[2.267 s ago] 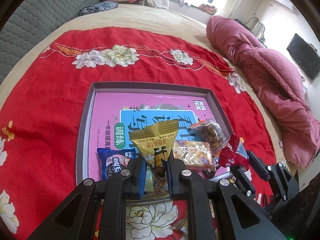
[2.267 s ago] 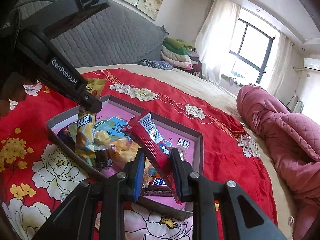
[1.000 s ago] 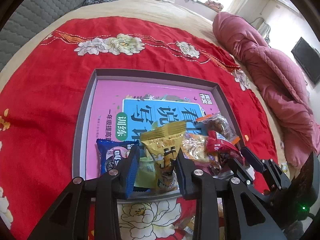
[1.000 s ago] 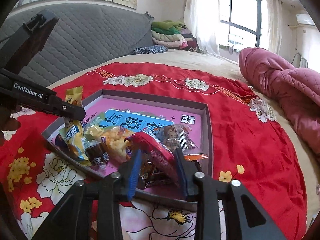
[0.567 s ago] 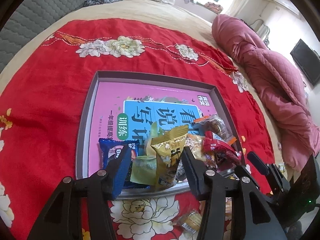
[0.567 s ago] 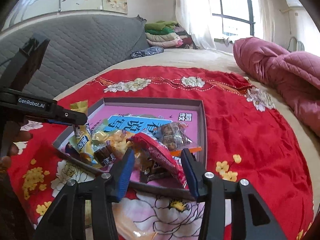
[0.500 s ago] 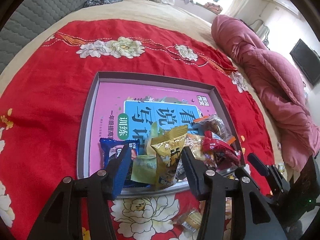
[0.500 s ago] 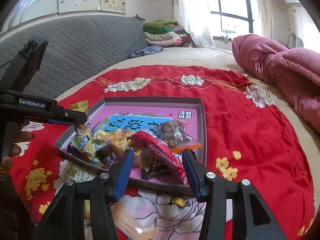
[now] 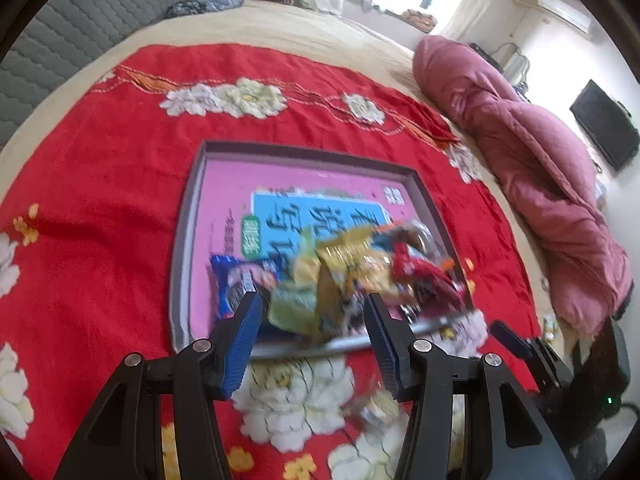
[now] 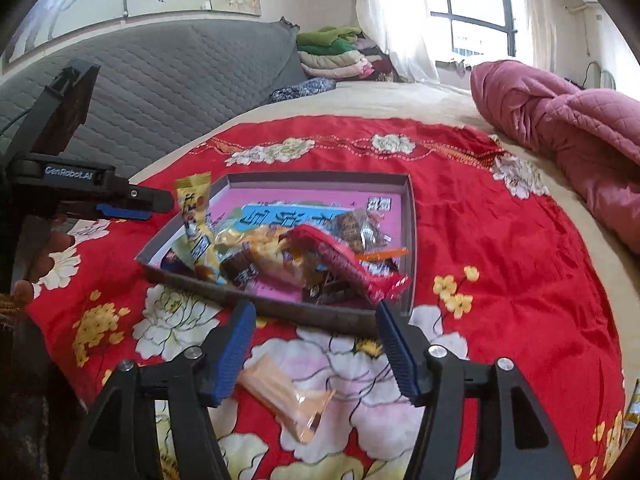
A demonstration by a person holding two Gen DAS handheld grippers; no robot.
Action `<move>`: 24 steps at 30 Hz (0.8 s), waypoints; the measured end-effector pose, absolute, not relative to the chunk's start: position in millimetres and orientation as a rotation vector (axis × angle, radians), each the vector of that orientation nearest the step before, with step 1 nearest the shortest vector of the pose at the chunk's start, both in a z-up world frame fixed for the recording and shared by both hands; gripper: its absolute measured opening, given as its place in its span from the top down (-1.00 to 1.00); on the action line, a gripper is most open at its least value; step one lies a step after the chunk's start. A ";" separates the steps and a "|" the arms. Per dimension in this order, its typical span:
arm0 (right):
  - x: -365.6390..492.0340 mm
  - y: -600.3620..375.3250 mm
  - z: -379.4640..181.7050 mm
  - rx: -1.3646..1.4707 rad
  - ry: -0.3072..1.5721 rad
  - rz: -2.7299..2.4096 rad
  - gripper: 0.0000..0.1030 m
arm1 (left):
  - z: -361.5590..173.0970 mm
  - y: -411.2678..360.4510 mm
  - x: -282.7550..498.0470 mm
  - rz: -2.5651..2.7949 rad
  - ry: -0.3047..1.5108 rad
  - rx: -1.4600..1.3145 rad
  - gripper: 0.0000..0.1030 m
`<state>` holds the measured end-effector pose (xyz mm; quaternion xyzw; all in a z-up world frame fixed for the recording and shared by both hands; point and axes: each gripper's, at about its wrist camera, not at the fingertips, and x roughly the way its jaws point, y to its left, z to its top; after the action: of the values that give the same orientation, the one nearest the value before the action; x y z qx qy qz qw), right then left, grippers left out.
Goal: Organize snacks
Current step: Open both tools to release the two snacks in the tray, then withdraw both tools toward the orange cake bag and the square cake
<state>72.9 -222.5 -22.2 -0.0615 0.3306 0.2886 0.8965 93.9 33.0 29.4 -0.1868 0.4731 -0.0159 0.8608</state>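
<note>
Two grippers over a red floral bedspread (image 10: pixel 500 240), each with nothing between its pads

Left gripper (image 9: pixel 312 320): jaws apart and holding steady, empty; yellow packet (image 9: pixel 340 276) lies free in the box just ahead of the tips

Right gripper (image 10: pixel 316 344): jaws opening, nothing between them; red packet (image 10: pixel 348 268) rests in the box, one end propped over the near right corner

Box (image 10: pixel 411 216): shallow grey tray with pink printed floor; snacks heaped along its near edge, far half bare

Loose stock: orange packet (image 10: pixel 286 396) on the bedspread just before the right gripper, outside the box; another small wrapper (image 9: pixel 378 406), blurred, below the left gripper's right finger

Hazards, as judged: the heap leans on the low near wall, so a brush from either gripper could tip packets out; the red packet looks likeliest to slide over the rim; soft bedding may let the box tilt if pressed

Clearance: open bedspread left and right of the box; pink quilt (image 10: pixel 568 120) well apart to the right; the grippers work close together at the near edge, so they risk knocking each other
</note>
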 end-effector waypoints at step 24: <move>73.0 -213.9 -64.9 -0.225 0.892 0.694 -0.23 | -31.3 -44.2 69.6 -0.308 1.203 -0.210 -0.07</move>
<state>73.0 -213.9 -64.9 -0.1066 0.4219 0.3282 0.8384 69.6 -44.2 -31.3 -0.0983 0.5627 -0.1439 0.8081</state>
